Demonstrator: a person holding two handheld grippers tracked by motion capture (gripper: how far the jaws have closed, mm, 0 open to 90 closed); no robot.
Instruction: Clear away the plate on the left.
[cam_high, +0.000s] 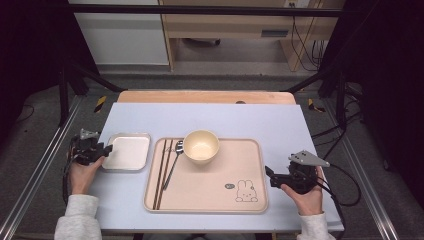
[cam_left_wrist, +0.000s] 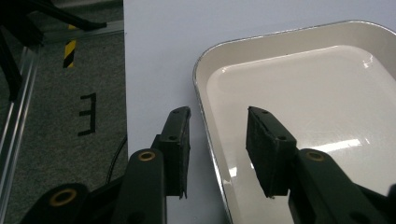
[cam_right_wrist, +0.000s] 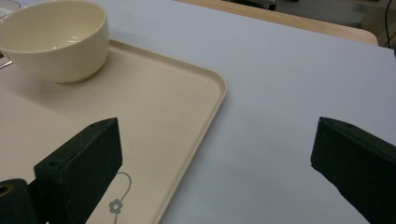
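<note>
My left gripper (cam_high: 104, 149) (cam_left_wrist: 218, 112) is at the left rim of a small white metal-edged dish (cam_high: 130, 151) (cam_left_wrist: 303, 93). One jaw is outside the rim and the other over the dish's inside, with a gap on both sides, so it is open. My right gripper (cam_high: 269, 175) (cam_right_wrist: 218, 123) is wide open just above the table. Its jaws stand either side of the right edge of a beige serving tray (cam_high: 205, 192) (cam_right_wrist: 177, 93), touching nothing. On the tray are a cream bowl (cam_high: 201, 146) (cam_right_wrist: 56, 37), a spoon (cam_high: 175, 160) and dark chopsticks (cam_high: 162, 172).
A pale blue mat (cam_high: 210, 117) covers the wooden table (cam_high: 205, 96). A rabbit drawing (cam_high: 246, 191) marks the tray's near right corner. Metal frame rails (cam_high: 30, 175) run along both sides of the table, with cables on the floor at the right (cam_high: 345, 145).
</note>
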